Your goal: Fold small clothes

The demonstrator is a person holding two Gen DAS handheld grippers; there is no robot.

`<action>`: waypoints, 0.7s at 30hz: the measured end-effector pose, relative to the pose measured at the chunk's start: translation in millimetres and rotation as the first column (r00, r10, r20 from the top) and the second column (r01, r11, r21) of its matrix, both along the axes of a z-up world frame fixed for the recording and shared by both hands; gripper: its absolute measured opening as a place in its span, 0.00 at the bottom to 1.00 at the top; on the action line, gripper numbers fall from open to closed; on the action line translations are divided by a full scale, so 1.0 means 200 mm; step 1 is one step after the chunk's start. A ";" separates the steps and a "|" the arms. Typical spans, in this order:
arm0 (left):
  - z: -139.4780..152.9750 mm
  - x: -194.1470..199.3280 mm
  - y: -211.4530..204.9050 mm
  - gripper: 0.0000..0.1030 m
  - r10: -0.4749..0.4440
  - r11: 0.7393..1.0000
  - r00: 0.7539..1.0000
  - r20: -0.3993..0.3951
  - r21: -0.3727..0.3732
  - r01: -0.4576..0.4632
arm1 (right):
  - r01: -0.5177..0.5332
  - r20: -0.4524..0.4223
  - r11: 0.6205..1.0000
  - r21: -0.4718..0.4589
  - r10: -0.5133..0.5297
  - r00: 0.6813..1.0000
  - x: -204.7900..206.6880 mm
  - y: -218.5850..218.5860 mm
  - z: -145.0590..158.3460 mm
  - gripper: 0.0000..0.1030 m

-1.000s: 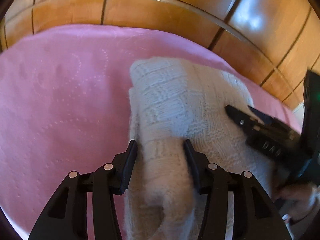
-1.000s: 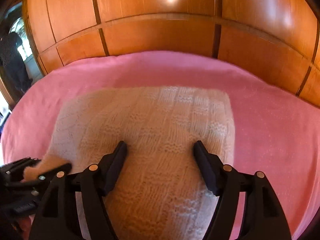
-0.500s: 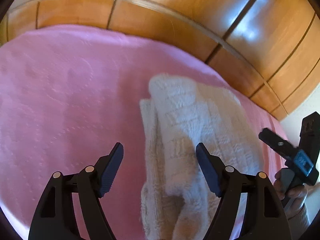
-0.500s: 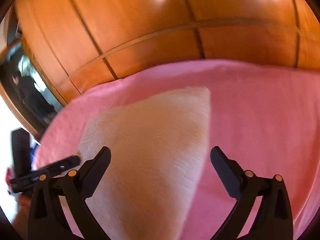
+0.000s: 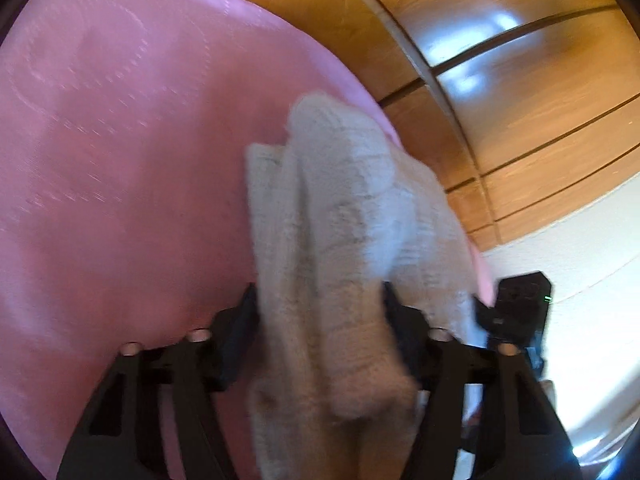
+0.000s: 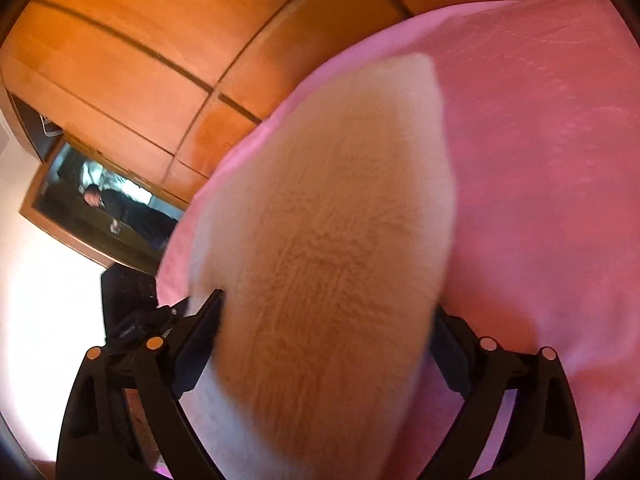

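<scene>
In my left wrist view, the cream knit garment [image 5: 340, 240] runs from the middle of the frame down between my left gripper [image 5: 320, 320] fingers, which stand wide on either side of its bunched folds; whether they press it I cannot tell. It lies on the pink bedspread [image 5: 120, 160]. In my right wrist view, the knit [image 6: 328, 260] fills the centre, between my right gripper [image 6: 328, 328] fingers, spread wide; grip unclear. My right gripper [image 5: 516, 312] shows at lower right of the left view.

wood-panelled wardrobe [image 6: 120, 60] (glossy), white wall [image 5: 580, 252]
</scene>
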State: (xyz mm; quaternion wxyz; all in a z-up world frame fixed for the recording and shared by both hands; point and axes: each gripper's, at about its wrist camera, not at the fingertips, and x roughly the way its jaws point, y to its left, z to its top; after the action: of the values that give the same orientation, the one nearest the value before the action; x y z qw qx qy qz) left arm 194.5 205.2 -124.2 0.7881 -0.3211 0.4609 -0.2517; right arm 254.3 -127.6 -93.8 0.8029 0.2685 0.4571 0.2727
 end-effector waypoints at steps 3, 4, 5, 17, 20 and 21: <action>0.03 -0.03 -0.01 0.34 -0.001 0.999 0.999 0.033 -0.045 0.003 | 0.001 0.009 0.999 -0.043 -0.001 1.000 -0.02 0.02 0.06 0.63; 0.05 -0.05 -0.01 0.32 0.000 0.998 0.999 0.048 -0.060 0.003 | 0.001 0.023 0.998 -0.057 0.001 1.000 -0.04 0.02 0.09 0.58; 0.08 -0.07 -0.03 0.32 -0.005 0.998 0.998 0.068 -0.065 0.009 | -0.003 0.051 0.997 -0.081 0.007 0.999 -0.07 0.01 0.14 0.55; 0.42 -0.08 -0.84 0.31 -0.262 0.957 0.943 0.204 -0.067 0.281 | 0.270 0.247 0.953 -0.138 -0.231 0.941 -0.55 -0.70 0.51 0.54; 0.46 -0.05 -1.21 0.31 -0.359 0.929 0.909 0.210 -0.012 0.370 | 0.377 0.232 0.913 -0.156 -0.337 0.913 -0.65 -0.95 0.49 0.57; 0.45 -0.04 -1.37 0.31 -0.394 0.918 0.897 0.200 0.041 0.394 | 0.431 0.206 0.888 -0.160 -0.397 0.894 -0.69 -1.07 0.45 0.57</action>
State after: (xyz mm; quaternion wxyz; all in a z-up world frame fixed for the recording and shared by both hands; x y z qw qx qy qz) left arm 187.0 -67.9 -34.7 0.7639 -0.1939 0.4328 -0.4377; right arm 116.5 -341.0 -4.5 0.9010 0.2535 0.3453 0.0684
